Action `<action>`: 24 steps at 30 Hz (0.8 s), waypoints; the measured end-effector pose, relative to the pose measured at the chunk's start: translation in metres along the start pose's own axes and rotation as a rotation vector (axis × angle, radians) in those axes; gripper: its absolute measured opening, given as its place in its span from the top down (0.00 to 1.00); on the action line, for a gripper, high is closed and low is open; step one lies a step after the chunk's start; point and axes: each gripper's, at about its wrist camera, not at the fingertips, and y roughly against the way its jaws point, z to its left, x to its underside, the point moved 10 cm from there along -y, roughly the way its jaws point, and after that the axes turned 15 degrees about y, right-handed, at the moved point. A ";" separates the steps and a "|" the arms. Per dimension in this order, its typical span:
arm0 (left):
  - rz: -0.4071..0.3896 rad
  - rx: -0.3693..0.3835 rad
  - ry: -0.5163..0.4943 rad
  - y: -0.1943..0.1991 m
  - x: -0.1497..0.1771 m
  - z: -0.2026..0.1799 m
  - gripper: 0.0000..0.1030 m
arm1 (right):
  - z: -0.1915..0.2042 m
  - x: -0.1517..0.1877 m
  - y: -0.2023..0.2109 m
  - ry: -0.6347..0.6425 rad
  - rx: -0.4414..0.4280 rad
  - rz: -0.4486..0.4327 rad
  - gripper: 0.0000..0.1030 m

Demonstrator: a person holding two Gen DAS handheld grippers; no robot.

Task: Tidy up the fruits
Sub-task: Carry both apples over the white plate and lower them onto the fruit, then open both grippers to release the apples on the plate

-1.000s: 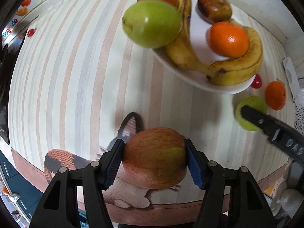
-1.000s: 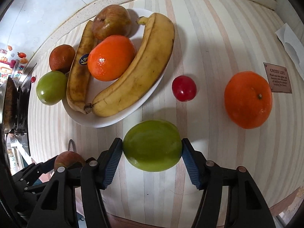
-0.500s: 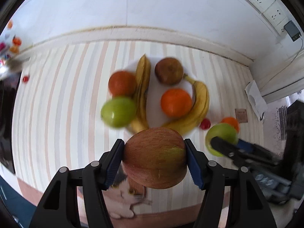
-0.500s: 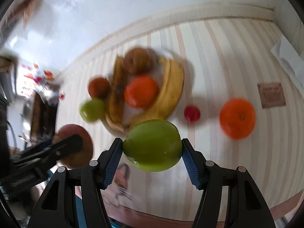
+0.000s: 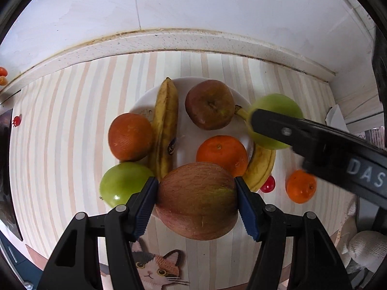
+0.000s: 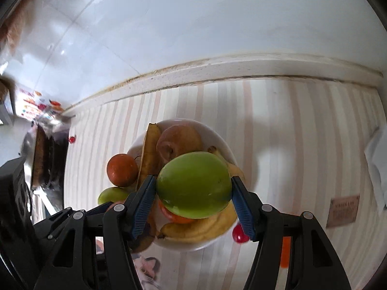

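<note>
A: Start at the left. What lies on the striped counter (image 5: 60, 145)?

B: A small red fruit (image 5: 16, 120) sits alone at the far left edge. Further right, a dark orange (image 5: 130, 135) and a green apple (image 5: 123, 183) rest just beside the left rim of the white plate (image 5: 186, 142), the orange farther away, the apple nearer.

A: And on the plate?

B: A browned banana (image 5: 165, 125) along its left side, a dark red apple (image 5: 210, 104) at the far side, a bright orange (image 5: 222, 152) nearer, and a yellow banana (image 5: 262, 164) curving along the right rim.

A: The left gripper (image 5: 196, 198)?

B: Clenched on a reddish apple (image 5: 197, 199), both blue pads pressed to its sides, held in the air over the near edge of the plate.

A: The right gripper (image 6: 193, 188)?

B: It grasps a green apple (image 6: 193, 184) between its pads, up above the plate's right part.

A: Anything right of the plate?

B: A small red tomato (image 5: 268, 184) touching the rim, then a loose orange (image 5: 300, 186), well apart from the plate. A cat picture (image 5: 154, 265) shows on the near edge.
</note>
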 end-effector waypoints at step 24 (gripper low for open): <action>0.010 -0.033 0.020 -0.007 -0.004 0.001 0.40 | -0.002 0.000 -0.036 -0.011 -0.022 0.071 0.36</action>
